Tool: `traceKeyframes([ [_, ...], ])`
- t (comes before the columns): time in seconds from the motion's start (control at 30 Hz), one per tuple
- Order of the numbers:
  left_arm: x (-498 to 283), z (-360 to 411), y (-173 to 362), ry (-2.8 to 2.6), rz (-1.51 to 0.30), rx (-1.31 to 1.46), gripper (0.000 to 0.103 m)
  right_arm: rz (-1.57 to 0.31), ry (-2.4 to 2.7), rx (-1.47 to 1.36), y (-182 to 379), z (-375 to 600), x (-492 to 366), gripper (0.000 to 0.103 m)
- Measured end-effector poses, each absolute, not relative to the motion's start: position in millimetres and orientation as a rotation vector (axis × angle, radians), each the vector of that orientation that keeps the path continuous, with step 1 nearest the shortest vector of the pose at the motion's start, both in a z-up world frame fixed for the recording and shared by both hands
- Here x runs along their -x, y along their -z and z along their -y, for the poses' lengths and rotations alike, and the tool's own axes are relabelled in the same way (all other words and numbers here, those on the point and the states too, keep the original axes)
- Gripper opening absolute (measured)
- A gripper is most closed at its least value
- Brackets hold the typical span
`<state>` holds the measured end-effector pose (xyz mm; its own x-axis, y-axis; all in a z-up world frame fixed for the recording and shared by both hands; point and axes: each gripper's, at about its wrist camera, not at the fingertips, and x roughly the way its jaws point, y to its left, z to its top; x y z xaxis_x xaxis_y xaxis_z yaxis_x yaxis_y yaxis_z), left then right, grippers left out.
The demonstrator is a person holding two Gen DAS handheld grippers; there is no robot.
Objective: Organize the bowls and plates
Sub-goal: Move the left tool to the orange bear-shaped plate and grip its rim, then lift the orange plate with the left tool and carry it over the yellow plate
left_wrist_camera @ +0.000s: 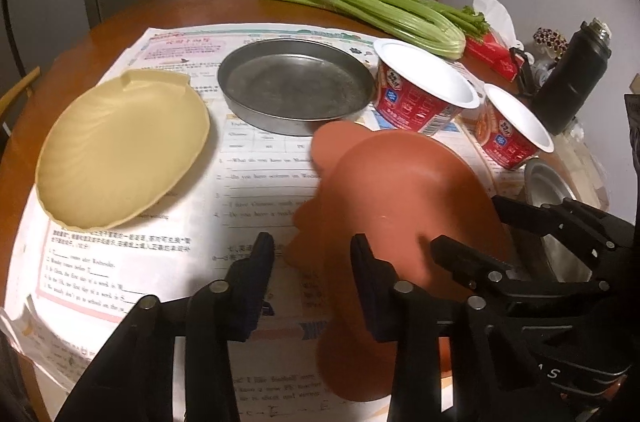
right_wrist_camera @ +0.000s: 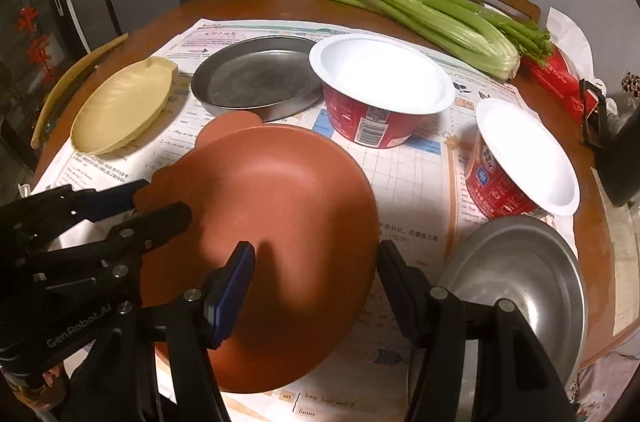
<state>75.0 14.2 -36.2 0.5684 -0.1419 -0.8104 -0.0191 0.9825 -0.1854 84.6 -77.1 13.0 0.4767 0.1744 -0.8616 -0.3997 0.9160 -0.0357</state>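
Round brown wooden desk (left_wrist_camera: 160, 10), covered w/ printed worksheet paper (left_wrist_camera: 120, 262); grey wall and chair backs behind. Reddish-brown scallop-edged plate (right_wrist_camera: 280, 202) sits nearest, centre-front on the paper. Can't tell if it lies flat or is tipped up a bit.

Left gripper (left_wrist_camera: 312, 262): fingers fairly wide, straddling the plate's left scalloped rim, not clamped. Right gripper (right_wrist_camera: 316, 278): fingers wide too, one over the plate's inside, the other just past its right rim, nothing held.

Other items:
- cream shell-shaped plate (left_wrist_camera: 120, 150), far left
- round dull-metal pan (left_wrist_camera: 296, 82) behind, just beside it
- two red instant-noodle tubs w/ white lids (left_wrist_camera: 424, 90), (left_wrist_camera: 516, 126), right of the pan
- shiny steel bowl (right_wrist_camera: 520, 274) at the right front edge
- celery bunch (left_wrist_camera: 380, 6) at the back

Step in hand, prob: pick up the red-brown plate to stack w/ other plates. To do it well:
- commit one gripper only and push its fingers deeper over the rim before closing, since the scallops give uneven bite
- pull the other gripper clear
- lift level, keep away from the noodle tubs
- cream plate or metal pan looks like the stack target; set down centred.
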Motion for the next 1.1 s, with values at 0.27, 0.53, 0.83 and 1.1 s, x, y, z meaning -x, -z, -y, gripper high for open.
traceKeyframes([
  [0.27,-73.3,-21.0,34.3,0.047,-0.952,0.211,0.034,-1.02,-0.426,0.175,-14.7,82.5,-75.0,0.066],
  [0.53,-66.3,-29.9,23.9,0.026,-0.919,0.23,0.035,-1.022,-0.475,0.118,-17.5,80.7,-62.9,0.066],
  [0.83,-49.7,-50.1,5.1,0.001,-0.86,0.258,0.036,-0.993,-0.518,0.138,-33.1,63.4,-53.2,0.066],
  [1.1,-44.8,-77.2,-7.8,-0.061,-0.812,0.286,0.041,-0.965,-0.56,0.195,-46.4,29.6,-62.7,0.066],
])
